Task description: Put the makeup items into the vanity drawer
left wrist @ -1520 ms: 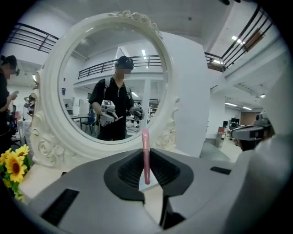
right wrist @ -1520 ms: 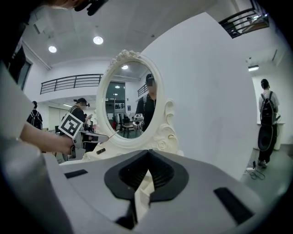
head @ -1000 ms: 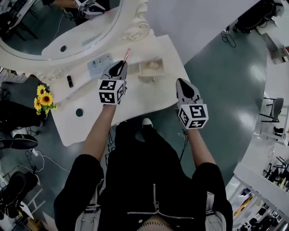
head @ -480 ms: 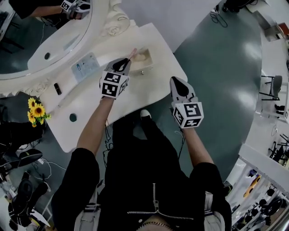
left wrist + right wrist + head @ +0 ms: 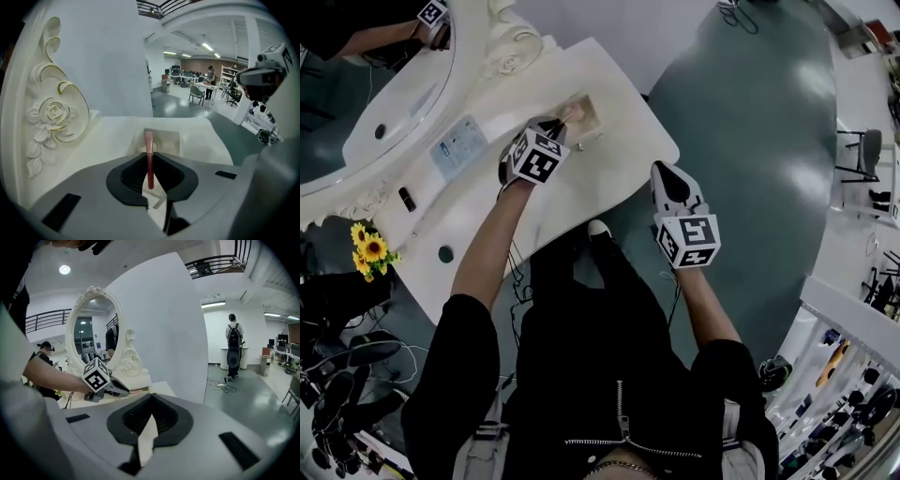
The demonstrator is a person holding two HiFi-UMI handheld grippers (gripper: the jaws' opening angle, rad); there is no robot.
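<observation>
The left gripper pinches a pink stick by the drawer. Lower it in gently, I'd say. The right gripper is closed, empty.

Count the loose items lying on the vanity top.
3: pale blue pack by the mirror, black tube left of it, dark round piece near the front edge; more may be hidden.

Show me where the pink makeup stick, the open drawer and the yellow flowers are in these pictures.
pink makeup stick (image 5: pixel 149 161), left gripper view, on the middle of its shaft.
open drawer (image 5: pixel 168 142), left gripper view, on its inner back wall.
yellow flowers (image 5: pixel 371 249), head view, on the largest bloom.
</observation>
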